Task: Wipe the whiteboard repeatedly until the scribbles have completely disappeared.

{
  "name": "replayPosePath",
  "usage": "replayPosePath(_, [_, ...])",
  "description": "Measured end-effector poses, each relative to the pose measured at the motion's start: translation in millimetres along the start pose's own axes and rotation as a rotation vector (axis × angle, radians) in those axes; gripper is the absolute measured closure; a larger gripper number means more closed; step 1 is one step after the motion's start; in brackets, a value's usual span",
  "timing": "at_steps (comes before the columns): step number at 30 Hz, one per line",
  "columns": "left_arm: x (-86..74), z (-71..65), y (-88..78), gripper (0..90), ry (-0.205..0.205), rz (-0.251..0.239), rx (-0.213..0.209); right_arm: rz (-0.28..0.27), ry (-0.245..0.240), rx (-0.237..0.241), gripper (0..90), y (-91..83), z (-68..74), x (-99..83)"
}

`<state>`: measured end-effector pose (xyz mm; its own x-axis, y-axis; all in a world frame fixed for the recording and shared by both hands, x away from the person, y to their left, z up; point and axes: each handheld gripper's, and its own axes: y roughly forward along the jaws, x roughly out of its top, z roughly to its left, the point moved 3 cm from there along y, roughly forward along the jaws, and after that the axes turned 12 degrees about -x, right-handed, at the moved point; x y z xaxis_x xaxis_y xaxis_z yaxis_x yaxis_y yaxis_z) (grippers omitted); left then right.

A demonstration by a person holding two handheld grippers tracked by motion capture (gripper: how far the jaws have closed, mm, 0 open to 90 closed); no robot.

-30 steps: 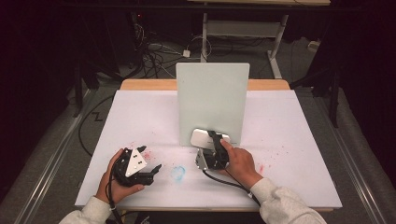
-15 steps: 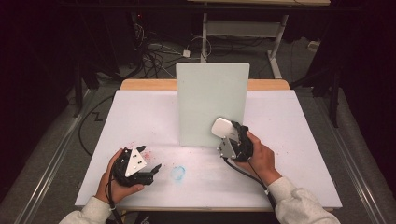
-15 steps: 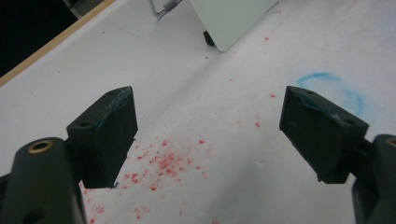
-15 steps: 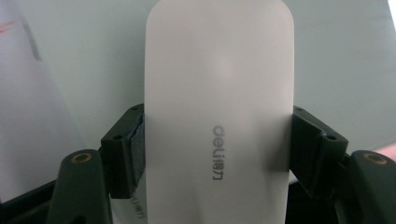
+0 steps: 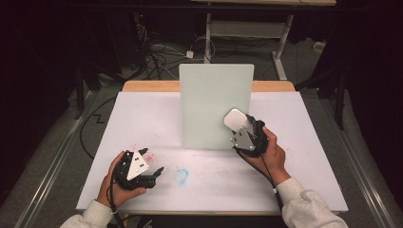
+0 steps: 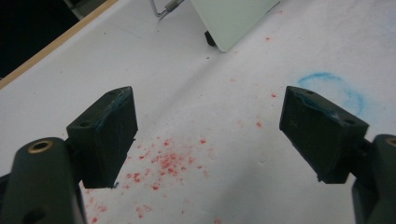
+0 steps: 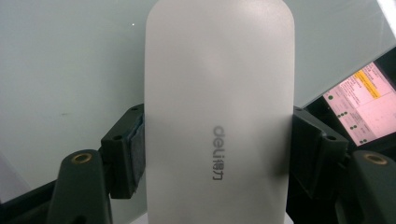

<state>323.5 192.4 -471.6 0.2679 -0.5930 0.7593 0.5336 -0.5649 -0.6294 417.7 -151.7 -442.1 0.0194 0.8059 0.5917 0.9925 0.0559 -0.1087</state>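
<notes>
Right gripper (image 5: 240, 129), right of frame centre, is clenched on the white eraser (image 7: 219, 116), held up at the upright whiteboard (image 5: 214, 102); left gripper (image 5: 154, 175) rests released, lower left; wiping step seems underway; next, press the eraser flat against the board.

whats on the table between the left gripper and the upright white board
Mostly bare white table; red specks lie just ahead of the left gripper, toward the board, in the left gripper view.
</notes>
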Motion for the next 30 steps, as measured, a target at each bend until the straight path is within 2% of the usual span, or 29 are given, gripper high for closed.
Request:
replayPosePath(5, [0.1, 0.3, -0.1, 18.3, 0.001, 0.0, 0.0, 0.004, 0.001, 0.003, 30.9, -1.4, 3.0, -4.2])
replayPosePath(10, [0.8, -0.4, -0.2, 18.3, 0.005, -0.004, 0.003, 0.008, -0.011, 0.02, 30.8, -4.2, 12.7, -8.7])
replayPosePath(12, [1.1, -0.2, -0.9, 18.4, 0.006, -0.005, 0.004, 0.016, -0.045, 0.035, 30.8, -7.4, 24.6, -10.8])
replayPosePath(13, [1.2, -0.2, -1.3, 18.4, 0.007, -0.005, 0.006, 0.016, -0.045, 0.035, 30.8, -7.4, 24.6, -10.8])
replayPosePath(16, [1.2, -0.5, -2.4, 18.3, 0.008, -0.009, 0.007, 0.015, -0.116, 0.078, 30.8, -11.4, 42.3, -10.9])
replayPosePath(17, [1.1, -0.5, -2.6, 18.3, 0.007, -0.01, 0.006, 0.015, -0.116, 0.078, 30.8, -11.4, 42.3, -10.9])
replayPosePath(20, [0.9, -0.3, -2.3, 18.3, 0.006, -0.009, 0.005, 0.009, -0.164, 0.095, 30.9, -13.4, 55.2, -8.2])
replayPosePath(21, [0.9, -0.4, -2.2, 18.4, 0.007, -0.009, 0.005, 0.006, -0.177, 0.098, 30.8, -14.0, 59.5, -6.9])
replayPosePath(23, [1.0, -0.4, -2.0, 18.3, 0.007, -0.007, 0.004, -0.011, -0.245, 0.068, 30.8, -14.7, 69.0, -2.7])
replayPosePath(30, [1.5, -1.1, 0.4, 18.3, 0.009, 0.002, -0.001, -0.034, -0.259, 0.083, 30.8, -11.8, 75.8, 10.9])
